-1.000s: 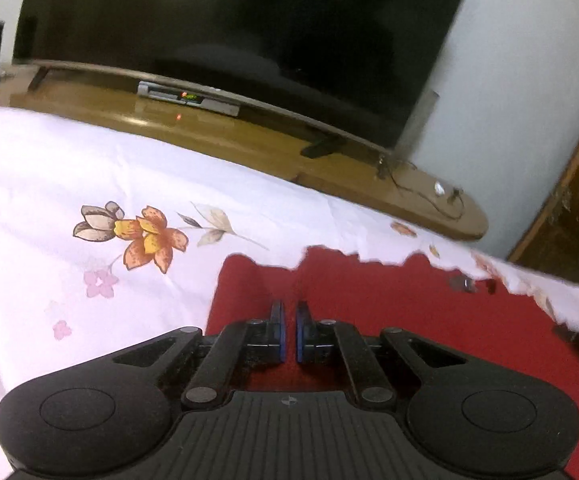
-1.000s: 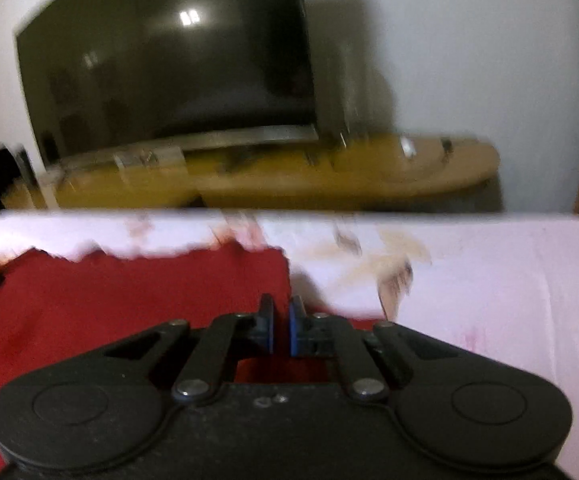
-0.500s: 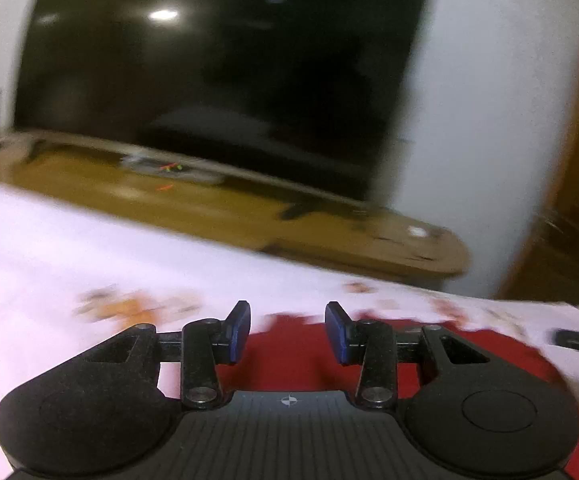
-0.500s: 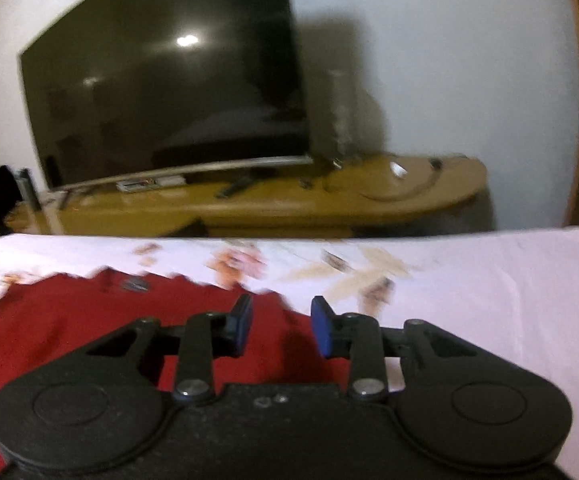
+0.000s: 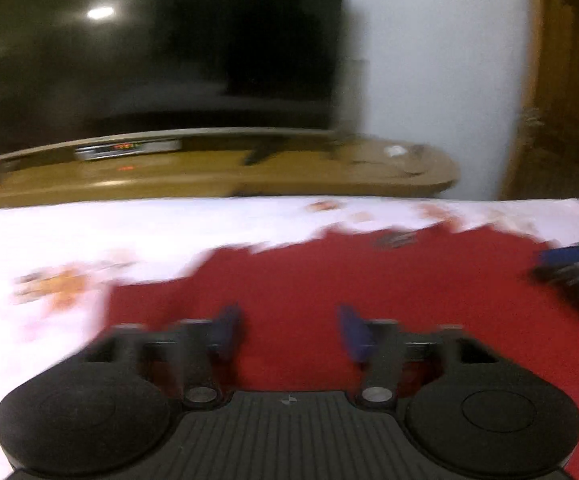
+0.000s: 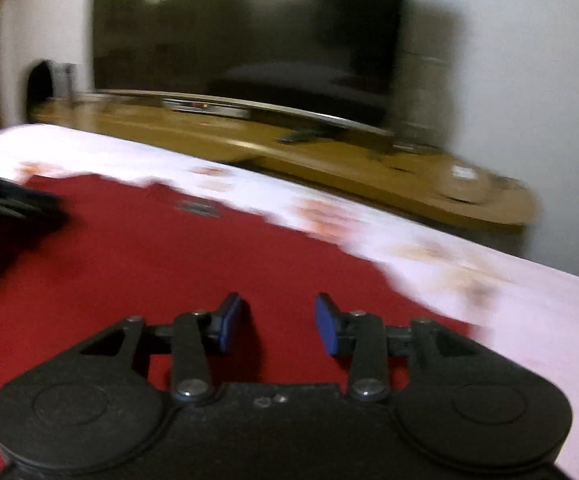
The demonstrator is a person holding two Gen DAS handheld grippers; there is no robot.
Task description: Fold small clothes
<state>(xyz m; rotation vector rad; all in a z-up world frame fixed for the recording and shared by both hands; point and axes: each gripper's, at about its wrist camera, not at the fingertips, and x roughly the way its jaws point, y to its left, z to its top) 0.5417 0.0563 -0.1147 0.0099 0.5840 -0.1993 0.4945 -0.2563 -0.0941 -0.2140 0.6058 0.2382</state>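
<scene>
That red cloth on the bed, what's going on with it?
A person with a hand-held claw in each hand is folding a red garment spread on a flowered white sheet. Right now the left claw and the right claw are both open above the cloth, gripping nothing. The pictures are blurred.

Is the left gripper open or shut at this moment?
Open. In the left wrist view the left gripper has its blue pads set well apart, with only the red garment visible between them, nothing pinched.
</scene>
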